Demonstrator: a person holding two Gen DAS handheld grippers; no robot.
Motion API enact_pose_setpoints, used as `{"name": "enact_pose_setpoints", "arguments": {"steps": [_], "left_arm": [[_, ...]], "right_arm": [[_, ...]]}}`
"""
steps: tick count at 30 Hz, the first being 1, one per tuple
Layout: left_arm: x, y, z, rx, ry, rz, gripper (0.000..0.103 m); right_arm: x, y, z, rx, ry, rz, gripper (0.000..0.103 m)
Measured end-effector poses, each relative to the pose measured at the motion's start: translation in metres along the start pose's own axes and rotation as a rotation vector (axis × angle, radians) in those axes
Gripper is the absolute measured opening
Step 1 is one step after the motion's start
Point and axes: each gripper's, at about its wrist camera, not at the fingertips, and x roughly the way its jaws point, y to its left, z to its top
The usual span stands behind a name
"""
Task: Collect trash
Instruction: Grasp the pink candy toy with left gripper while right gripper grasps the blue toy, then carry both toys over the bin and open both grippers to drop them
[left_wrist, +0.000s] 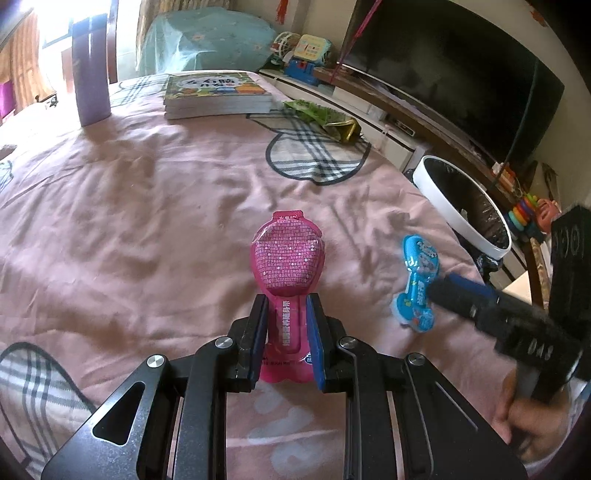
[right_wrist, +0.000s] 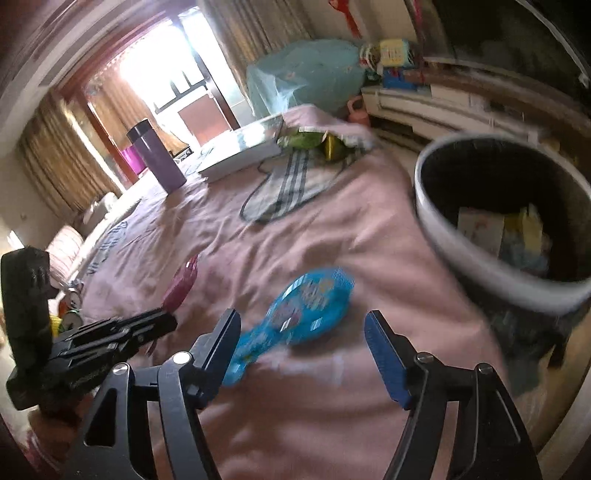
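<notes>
A pink snack pouch lies on the pink bedsheet. My left gripper has its blue pads on either side of the pouch's narrow neck, touching it. A blue pouch lies to the right, with my right gripper's finger tip beside it. In the right wrist view my right gripper is open, and the blue pouch lies on the sheet between and ahead of its fingers. The pink pouch and the left gripper show at the left. A white bin stands at the bed's right edge.
A stack of books, a purple tumbler and a green and gold wrapper lie at the far end of the bed. The bin holds a black liner and some trash. A TV stands on a low cabinet beyond.
</notes>
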Motion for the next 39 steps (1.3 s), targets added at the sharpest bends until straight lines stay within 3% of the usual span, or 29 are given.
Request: {"name": "enact_pose_setpoints", "arguments": {"steps": [5, 7, 10, 11, 16, 23, 25, 26, 39], "left_arm": [[0.006, 0.003, -0.004, -0.016, 0.014, -0.004, 0.02], [0.005, 0.003, -0.005, -0.02, 0.013, -0.004, 0.02], [0.004, 0.004, -0.005, -0.03, 0.016, -0.006, 0.022], [0.003, 0.005, -0.005, -0.031, 0.015, -0.002, 0.025], [-0.001, 0.008, -0.003, -0.034, -0.004, 0.036, 0.054], [0.016, -0.006, 0.006, 0.049, 0.012, 0.101, 0.054], [0.019, -0.011, 0.007, 0.08, 0.013, 0.111, 0.051], [0.021, -0.015, 0.007, 0.097, 0.013, 0.111, 0.041], [0.013, -0.03, 0.007, 0.125, -0.007, 0.098, 0.039]], "right_arm": [[0.006, 0.007, -0.005, 0.024, -0.004, 0.011, 0.072], [0.011, 0.007, 0.002, 0.031, -0.006, 0.012, 0.067], [0.021, 0.011, 0.01, 0.013, 0.004, -0.005, 0.043], [0.024, 0.012, 0.012, 0.01, 0.005, -0.007, 0.037], [0.029, 0.013, 0.018, -0.001, -0.003, -0.006, 0.038], [0.035, 0.015, 0.021, 0.0, 0.01, 0.008, 0.04], [0.037, 0.015, 0.022, -0.004, 0.01, 0.008, 0.036], [0.036, 0.015, 0.022, -0.006, 0.008, 0.016, 0.035], [-0.003, 0.011, 0.021, -0.015, -0.062, 0.051, 0.033]]}}
